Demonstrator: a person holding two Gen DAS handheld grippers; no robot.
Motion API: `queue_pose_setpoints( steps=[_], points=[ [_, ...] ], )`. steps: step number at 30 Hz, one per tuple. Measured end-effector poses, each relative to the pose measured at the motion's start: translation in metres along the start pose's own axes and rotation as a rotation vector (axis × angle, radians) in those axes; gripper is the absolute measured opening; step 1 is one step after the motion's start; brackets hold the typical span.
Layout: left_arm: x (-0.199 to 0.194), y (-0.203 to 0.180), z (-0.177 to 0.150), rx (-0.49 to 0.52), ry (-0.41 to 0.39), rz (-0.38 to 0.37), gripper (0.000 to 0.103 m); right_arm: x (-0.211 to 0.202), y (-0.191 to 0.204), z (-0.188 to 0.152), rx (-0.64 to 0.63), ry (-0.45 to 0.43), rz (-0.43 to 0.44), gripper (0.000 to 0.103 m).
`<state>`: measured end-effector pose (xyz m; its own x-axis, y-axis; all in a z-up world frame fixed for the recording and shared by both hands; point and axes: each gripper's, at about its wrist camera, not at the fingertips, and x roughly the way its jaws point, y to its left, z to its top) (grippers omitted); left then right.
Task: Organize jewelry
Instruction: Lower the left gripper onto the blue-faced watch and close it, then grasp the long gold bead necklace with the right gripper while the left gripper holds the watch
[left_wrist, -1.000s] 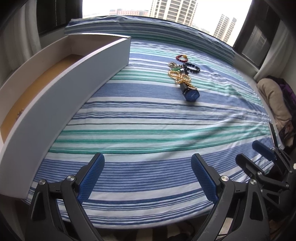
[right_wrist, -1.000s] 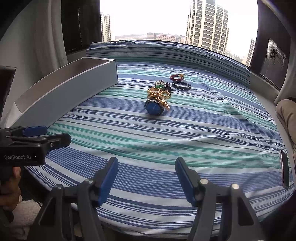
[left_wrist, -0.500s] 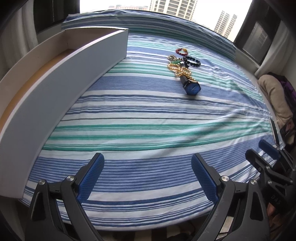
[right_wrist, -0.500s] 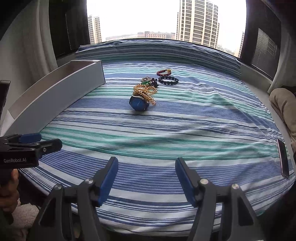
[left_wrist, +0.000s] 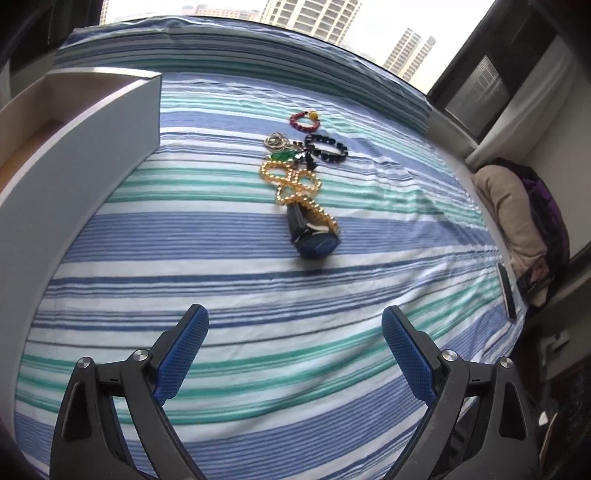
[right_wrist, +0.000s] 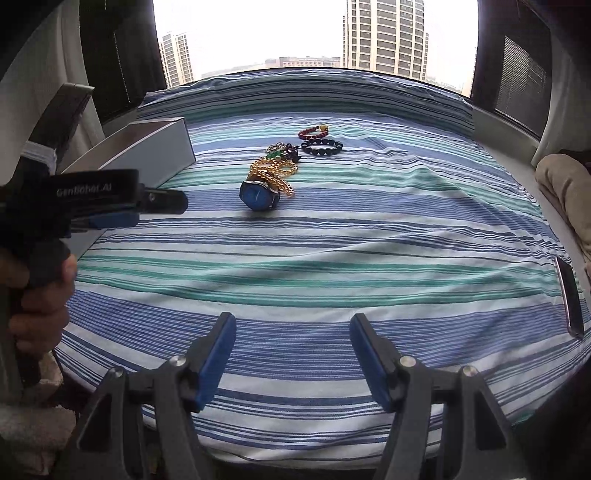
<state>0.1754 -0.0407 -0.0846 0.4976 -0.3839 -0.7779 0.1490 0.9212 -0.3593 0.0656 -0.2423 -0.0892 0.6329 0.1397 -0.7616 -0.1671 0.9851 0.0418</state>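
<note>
Jewelry lies in a loose line on the striped bedspread (left_wrist: 184, 258). Nearest is a blue-faced watch (left_wrist: 314, 240) (right_wrist: 259, 195), with a gold bead chain (left_wrist: 291, 181) (right_wrist: 271, 171) draped behind it. Farther back are a green pendant with rings (left_wrist: 281, 151), a black bead bracelet (left_wrist: 327, 147) (right_wrist: 321, 146) and a red bead bracelet (left_wrist: 304, 120) (right_wrist: 314, 131). My left gripper (left_wrist: 295, 339) is open and empty, well short of the watch. It also shows from the side as the left gripper (right_wrist: 122, 206) in the right wrist view. My right gripper (right_wrist: 293, 343) is open and empty near the front edge.
A long white open drawer (left_wrist: 92, 147) (right_wrist: 147, 155) lies on the left of the bed. A dark phone (right_wrist: 570, 299) (left_wrist: 508, 295) rests at the right edge. A beige cushion (left_wrist: 513, 210) sits beyond it. A hand (right_wrist: 40, 295) holds the left gripper's handle.
The left gripper has moved forward and right toward the jewelry, so the watch looks nearer and the drawer has slid left. In the right wrist view the left gripper has advanced farther over the bed.
</note>
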Motion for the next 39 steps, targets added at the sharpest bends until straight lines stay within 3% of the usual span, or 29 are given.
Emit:
queue_pose_setpoints(
  steps=[5, 12, 14, 15, 20, 26, 33, 39],
  points=[
    [0.053, -0.022, 0.031, 0.072, -0.014, 0.031, 0.095, 0.001, -0.009, -0.004, 0.024, 0.011, 0.002, 0.065],
    [0.093, -0.03, 0.038, 0.121, -0.017, 0.056, 0.091, 0.003, -0.023, -0.012, 0.061, 0.027, -0.002, 0.065],
    [0.097, -0.029, 0.035, 0.14, 0.015, 0.037, 0.056, 0.004, -0.029, -0.014, 0.078, 0.034, -0.007, 0.065],
    [0.098, -0.028, 0.033, 0.137, 0.031, 0.012, 0.054, 0.005, -0.031, -0.015, 0.086, 0.036, -0.008, 0.065],
    [0.082, -0.021, 0.023, 0.127, 0.044, -0.008, 0.052, 0.008, -0.036, -0.015, 0.104, 0.039, -0.012, 0.065],
    [0.034, -0.009, 0.001, 0.156, 0.016, -0.007, 0.052, 0.007, -0.031, -0.013, 0.091, 0.035, -0.007, 0.065],
    [-0.011, 0.018, -0.036, 0.147, 0.044, -0.003, 0.052, 0.007, -0.019, -0.008, 0.068, 0.043, 0.013, 0.065],
    [-0.039, 0.044, -0.059, 0.09, 0.042, 0.044, 0.052, 0.023, -0.019, 0.008, 0.071, 0.078, 0.107, 0.065]
  ],
)
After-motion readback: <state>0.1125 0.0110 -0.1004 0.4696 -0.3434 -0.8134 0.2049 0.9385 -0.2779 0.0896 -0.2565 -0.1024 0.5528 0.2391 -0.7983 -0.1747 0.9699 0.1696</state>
